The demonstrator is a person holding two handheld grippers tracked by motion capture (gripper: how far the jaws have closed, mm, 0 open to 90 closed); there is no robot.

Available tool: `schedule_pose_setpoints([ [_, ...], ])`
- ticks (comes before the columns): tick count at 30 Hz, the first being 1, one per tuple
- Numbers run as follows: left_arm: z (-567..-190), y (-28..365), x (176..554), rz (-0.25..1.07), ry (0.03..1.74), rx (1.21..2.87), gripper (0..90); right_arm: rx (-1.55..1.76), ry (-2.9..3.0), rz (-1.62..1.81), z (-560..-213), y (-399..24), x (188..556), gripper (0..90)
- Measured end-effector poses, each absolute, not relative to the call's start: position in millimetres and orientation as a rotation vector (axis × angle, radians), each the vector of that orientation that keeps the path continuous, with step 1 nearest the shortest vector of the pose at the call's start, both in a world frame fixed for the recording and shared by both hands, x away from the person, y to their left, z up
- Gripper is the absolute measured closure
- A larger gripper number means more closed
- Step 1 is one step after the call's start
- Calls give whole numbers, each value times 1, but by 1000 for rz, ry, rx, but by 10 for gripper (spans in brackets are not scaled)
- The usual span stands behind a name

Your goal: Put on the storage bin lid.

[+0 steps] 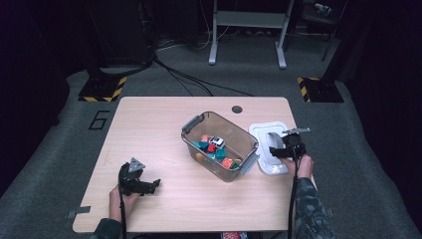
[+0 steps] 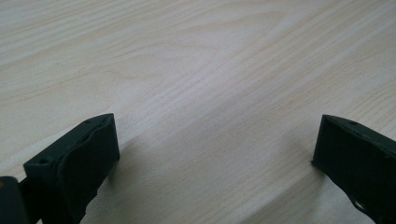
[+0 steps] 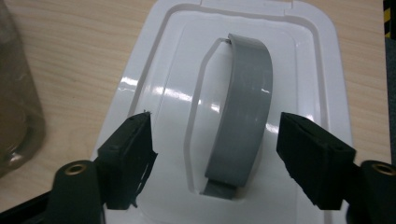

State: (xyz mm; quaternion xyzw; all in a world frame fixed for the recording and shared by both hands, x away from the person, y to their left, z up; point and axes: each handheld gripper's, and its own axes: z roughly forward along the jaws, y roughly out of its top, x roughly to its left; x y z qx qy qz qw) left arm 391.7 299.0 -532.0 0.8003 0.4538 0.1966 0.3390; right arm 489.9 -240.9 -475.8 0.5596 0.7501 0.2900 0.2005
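Right gripper view: right gripper (image 3: 215, 126) hovers over the white plastic lid (image 3: 154, 70), jaws apart on both sides of its grey arched handle (image 3: 243, 116), not touching; lid lies right of clear plastic bin (image 1: 199, 130) w/ toys; left gripper (image 2: 217, 140) jaws spread above light wooden table (image 2: 196, 70).

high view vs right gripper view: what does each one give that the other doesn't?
High view alone: the clear bin of small toys with grey latches, the left tool resting on the table, and both hands.

Right gripper view alone: close detail of the grey handle, arched up from the lid's recess, lying between the right tool jaws, which stand apart from it on both sides.

Both: the white lid flat on the table beside the bin, with the right tool over it.
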Motion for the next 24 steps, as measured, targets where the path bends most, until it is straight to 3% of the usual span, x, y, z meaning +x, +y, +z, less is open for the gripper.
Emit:
schedule_pose_setpoints([
  [10, -532, 299, 392, 512, 1182, 2084, 0, 1560, 2089, 642, -483, -229, 515, 564],
  [18, -532, 299, 391, 509, 1186, 2084, 2, 1584, 2115, 668, -481, -233, 519, 663],
  [24, -531, 300, 390, 511, 1178, 2098, 2, 1550, 2105, 738, -478, -241, 516, 672],
])
